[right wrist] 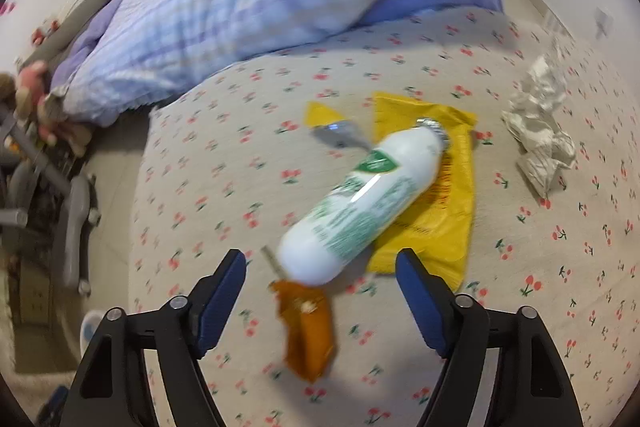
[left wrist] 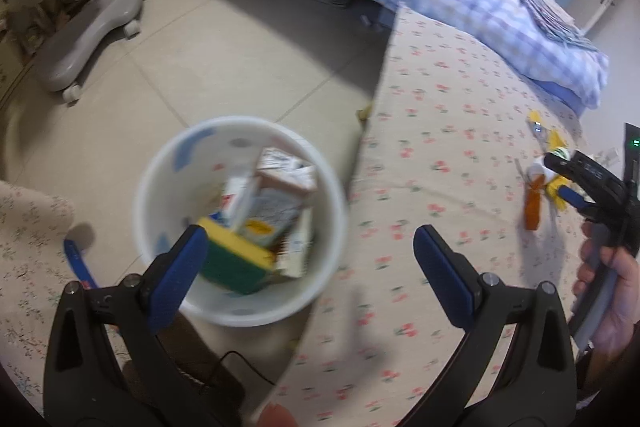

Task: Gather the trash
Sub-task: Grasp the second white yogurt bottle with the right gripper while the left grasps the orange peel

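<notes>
Two jaws wide open, nothing held. Left gripper (left wrist: 310, 267) over the bin (left wrist: 240, 221) beside the bed (left wrist: 460, 155) — right gripper (right wrist: 320, 291) lined up w/ bottle (right wrist: 360, 203), prob. next.

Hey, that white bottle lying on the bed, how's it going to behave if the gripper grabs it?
The white bottle lies on its side and looks round, so a nudge may roll it. Its glossy surface could slip between the pads. It partly rests on the yellow wrapper, which might drag along. The right gripper is open.
</notes>
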`<action>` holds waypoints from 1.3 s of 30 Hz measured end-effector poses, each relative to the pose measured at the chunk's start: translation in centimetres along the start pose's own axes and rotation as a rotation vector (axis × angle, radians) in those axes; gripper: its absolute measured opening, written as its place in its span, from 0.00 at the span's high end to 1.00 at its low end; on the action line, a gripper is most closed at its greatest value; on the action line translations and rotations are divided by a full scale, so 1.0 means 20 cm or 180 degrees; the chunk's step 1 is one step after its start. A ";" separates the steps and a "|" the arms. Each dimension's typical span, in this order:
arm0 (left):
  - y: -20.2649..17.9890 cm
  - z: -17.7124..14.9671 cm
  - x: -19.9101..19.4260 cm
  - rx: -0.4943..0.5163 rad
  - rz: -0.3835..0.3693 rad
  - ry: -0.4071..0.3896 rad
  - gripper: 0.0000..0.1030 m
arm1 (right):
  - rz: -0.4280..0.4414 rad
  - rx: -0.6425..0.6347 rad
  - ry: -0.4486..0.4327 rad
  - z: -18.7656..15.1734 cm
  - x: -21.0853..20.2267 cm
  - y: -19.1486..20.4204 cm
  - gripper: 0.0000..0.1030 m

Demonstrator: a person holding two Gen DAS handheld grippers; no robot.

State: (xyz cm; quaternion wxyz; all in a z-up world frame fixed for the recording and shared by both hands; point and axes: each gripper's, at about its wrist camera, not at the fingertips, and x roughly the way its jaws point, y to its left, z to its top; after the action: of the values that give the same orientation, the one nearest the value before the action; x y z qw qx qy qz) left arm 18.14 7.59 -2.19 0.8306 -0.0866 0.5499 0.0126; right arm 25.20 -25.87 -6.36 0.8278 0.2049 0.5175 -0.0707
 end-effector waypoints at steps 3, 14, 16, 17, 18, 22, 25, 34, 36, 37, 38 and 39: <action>-0.11 0.01 0.03 0.0079 -0.0067 0.0049 0.01 | 0.0118 0.0191 -0.0030 0.04 0.04 -0.07 0.38; -0.37 0.00 0.12 0.0188 -0.0211 0.0214 0.01 | 0.0554 0.0289 0.0054 0.06 0.06 -0.07 0.58; -0.41 0.01 0.13 0.0181 -0.0256 0.0218 0.01 | 0.0611 0.0217 -0.0001 0.07 -0.01 -0.07 0.59; -0.43 0.01 0.14 0.0174 -0.0261 0.0228 0.01 | 0.0632 0.0167 -0.0041 0.07 -0.07 -0.07 0.59; -0.45 0.01 0.15 0.0168 -0.0269 0.0235 0.01 | 0.0634 0.0131 -0.0072 0.07 -0.11 -0.08 0.59; -0.57 -0.01 0.16 0.0225 -0.0410 0.0210 0.02 | 0.0635 0.0071 -0.0111 0.05 -0.26 -0.14 0.60; -0.66 -0.02 0.17 0.0301 -0.0512 0.0157 0.07 | 0.0607 0.0098 -0.0106 0.02 -0.35 -0.24 0.61; -0.89 -0.06 0.28 0.0394 -0.1060 0.0193 0.38 | 0.0554 0.0124 0.0037 -0.08 -0.47 -0.55 0.61; -0.93 -0.07 0.31 0.0391 -0.1182 0.0214 0.46 | 0.0565 0.0093 0.0085 -0.11 -0.49 -0.61 0.61; -0.95 -0.08 0.32 0.0394 -0.1233 0.0219 0.47 | 0.0564 0.0069 0.0103 -0.13 -0.51 -0.64 0.61; -0.97 -0.08 0.33 0.0406 -0.1267 0.0213 0.49 | 0.0552 0.0039 0.0123 -0.15 -0.51 -0.66 0.61; -0.99 -0.08 0.34 0.0431 -0.1288 0.0195 0.50 | 0.0537 0.0002 0.0156 -0.17 -0.52 -0.69 0.61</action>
State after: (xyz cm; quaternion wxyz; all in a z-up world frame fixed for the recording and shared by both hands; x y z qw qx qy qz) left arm 21.70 -12.74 -6.47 0.8031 -0.1395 0.5458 -0.1939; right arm 13.13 -37.87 -2.19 0.8178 0.2497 0.5184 0.0042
